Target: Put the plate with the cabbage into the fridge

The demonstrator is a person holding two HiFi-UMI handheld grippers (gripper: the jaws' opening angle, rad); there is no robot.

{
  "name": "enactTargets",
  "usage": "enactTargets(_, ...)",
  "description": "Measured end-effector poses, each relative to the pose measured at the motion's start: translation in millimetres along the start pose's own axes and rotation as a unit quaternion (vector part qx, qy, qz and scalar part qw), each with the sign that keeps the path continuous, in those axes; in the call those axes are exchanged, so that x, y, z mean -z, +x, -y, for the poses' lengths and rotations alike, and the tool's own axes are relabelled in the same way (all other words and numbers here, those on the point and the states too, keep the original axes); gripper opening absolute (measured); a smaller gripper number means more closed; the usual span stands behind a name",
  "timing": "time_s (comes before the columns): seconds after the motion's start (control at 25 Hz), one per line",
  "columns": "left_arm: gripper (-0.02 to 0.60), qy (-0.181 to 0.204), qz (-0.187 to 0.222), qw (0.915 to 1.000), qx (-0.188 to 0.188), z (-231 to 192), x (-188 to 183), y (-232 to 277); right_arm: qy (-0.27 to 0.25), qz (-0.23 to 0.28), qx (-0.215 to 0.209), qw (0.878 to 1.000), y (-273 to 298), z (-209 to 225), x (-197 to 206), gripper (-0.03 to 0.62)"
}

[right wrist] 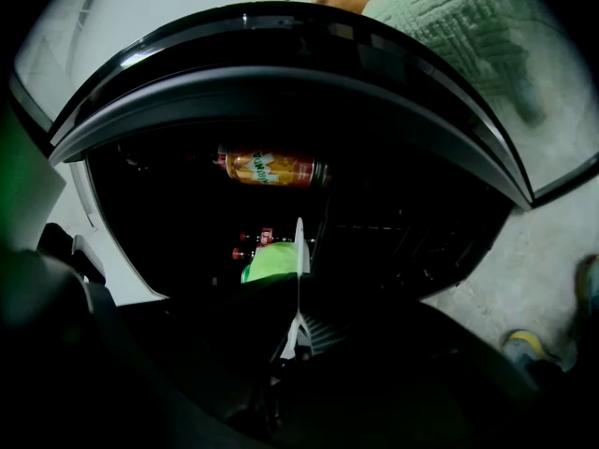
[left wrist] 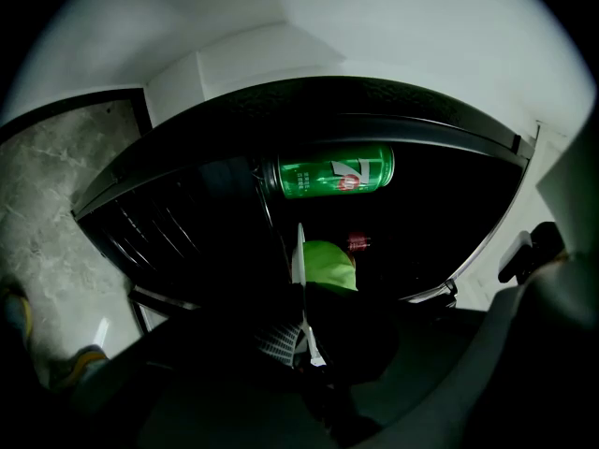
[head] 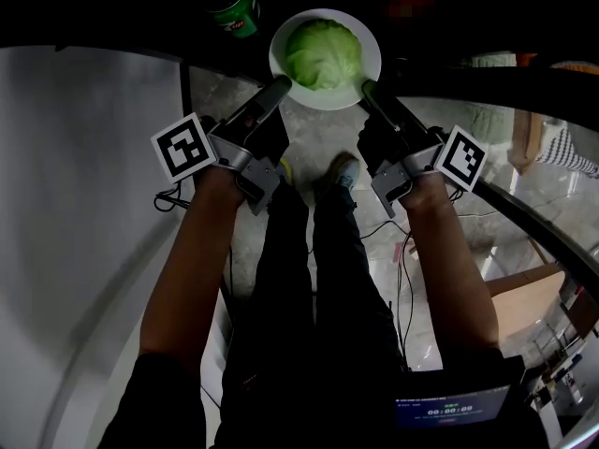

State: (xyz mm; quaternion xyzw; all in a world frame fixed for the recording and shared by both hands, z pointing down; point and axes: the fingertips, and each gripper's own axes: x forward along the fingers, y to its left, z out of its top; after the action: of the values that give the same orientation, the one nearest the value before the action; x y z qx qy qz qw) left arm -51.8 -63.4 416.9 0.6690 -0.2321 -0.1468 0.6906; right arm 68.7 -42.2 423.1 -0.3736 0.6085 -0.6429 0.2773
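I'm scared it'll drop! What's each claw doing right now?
Left claw: closed on the plate rim.
Right claw: closed on the plate's opposite rim.

**Dark fridge shelf above, pale marbled floor below**

The fridge shelf (head: 140, 7) is almost black. A green can (head: 230, 5) stands on it, and just beside the can is a white plate (head: 371, 52) with a cabbage (head: 323, 52); whether the plate rests on the shelf cannot be told. Deeper in are an orange can (right wrist: 274, 168) and small red-capped bottles (right wrist: 251, 241). The floor (head: 309, 134) carries a shoe (head: 344, 169) and loose black cables (head: 393, 237).
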Motion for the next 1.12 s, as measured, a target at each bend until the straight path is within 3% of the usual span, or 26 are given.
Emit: enactTargets(1.12,0.009,-0.001,0.030,0.9992,-0.027,13.8,-0.8,-0.7,0.000,0.032,-0.007,0.999,-0.1,-12.3,-3.1,0.017)
